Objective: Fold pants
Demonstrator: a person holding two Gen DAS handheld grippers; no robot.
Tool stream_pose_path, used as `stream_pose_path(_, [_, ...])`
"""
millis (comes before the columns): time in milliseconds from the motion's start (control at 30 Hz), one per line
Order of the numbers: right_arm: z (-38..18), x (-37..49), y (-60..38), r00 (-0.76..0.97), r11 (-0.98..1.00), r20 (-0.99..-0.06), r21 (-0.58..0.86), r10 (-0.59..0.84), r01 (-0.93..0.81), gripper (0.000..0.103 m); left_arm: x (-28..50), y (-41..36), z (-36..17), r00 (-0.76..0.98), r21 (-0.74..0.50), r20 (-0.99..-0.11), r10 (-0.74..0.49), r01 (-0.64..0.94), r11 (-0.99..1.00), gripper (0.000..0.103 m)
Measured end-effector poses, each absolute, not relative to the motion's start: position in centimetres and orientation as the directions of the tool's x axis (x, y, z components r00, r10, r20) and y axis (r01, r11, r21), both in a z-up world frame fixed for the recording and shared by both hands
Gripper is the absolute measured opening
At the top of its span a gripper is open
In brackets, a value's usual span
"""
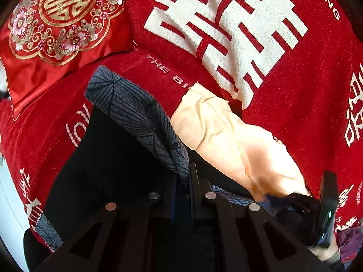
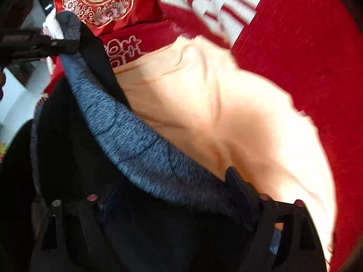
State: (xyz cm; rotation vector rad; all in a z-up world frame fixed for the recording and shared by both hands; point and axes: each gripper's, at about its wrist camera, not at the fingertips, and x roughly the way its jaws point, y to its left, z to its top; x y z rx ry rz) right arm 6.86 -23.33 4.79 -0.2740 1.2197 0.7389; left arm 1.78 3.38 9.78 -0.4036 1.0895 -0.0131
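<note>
- Over the red bedspread [image 1: 306, 72], both grippers are holding up one edge of the dark pants [image 1: 102, 158], whose grey-blue patterned lining [image 1: 140, 113] is turning outward along the lifted hem.
- The left gripper [image 1: 183, 181] is pinching that patterned edge, its fingers pressed together on the cloth; the right gripper [image 2: 240, 181] is likewise clamping the same edge further along, with fabric bunching between its fingers.
- A cream garment [image 2: 204, 104] is lying on the bedspread just beyond the pants, and an embroidered red pillow [image 1: 59, 18] is sitting well behind.
- Judging from this pose, the step in hand is carrying the raised edge across to make a fold.
- To do it well, both grippers should be travelling level and together, keeping the edge taut between them so the cloth is not sagging or twisting.
- The edge probably wants lowering squarely onto the pants' own far edge, clear of the cream garment, which could otherwise be getting caught underneath.
</note>
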Motion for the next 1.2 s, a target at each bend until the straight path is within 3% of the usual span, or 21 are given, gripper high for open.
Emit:
stream_pose_path(100, [6.9, 5.2, -22.6, 0.194, 0.723, -0.910, 0.146, 0.365, -0.676, 0.017, 0.7, 4.3, 10.3, 0.482, -0.338, -0.850, -0.213, -0.188, 0.922, 0.010])
stream_pose_path(367, [12.9, -10.6, -18.2, 0.506, 0.750, -0.809, -0.129, 0.298, -0.648, 0.017, -7.6, 9.5, 11.2, 0.516, -0.403, -0.812, -0.273, -0.158, 0.902, 0.011])
stream_pose_path(500, [10.5, -16.8, -14.3, 0.490, 0.709, -0.820, -0.155, 0.295, -0.687, 0.016, -10.4, 12.3, 7.9, 0.444, -0.379, -0.859, -0.255, -0.217, 0.899, 0.011])
stream_pose_path(667, [3.7, -19.4, -11.5, 0.431, 0.711, -0.878, -0.169, 0.205, -0.682, 0.016, -12.4, 13.9, 1.6, 0.307, -0.325, -0.926, -0.221, -0.344, 0.881, 0.011])
stream_pose_path(1067, [1.7, -20.3, -10.8, 0.460, 0.780, -0.867, -0.149, 0.193, -0.608, 0.017, -14.2, 15.2, 3.2, 0.304, -0.286, -0.937, -0.170, -0.394, 0.874, 0.011])
stream_pose_path(1200, [1.8, -20.7, -10.7, 0.469, 0.776, -0.861, -0.157, 0.196, -0.611, 0.017, -15.6, 15.0, 5.9, 0.347, -0.231, -0.933, -0.095, -0.375, 0.898, 0.011])
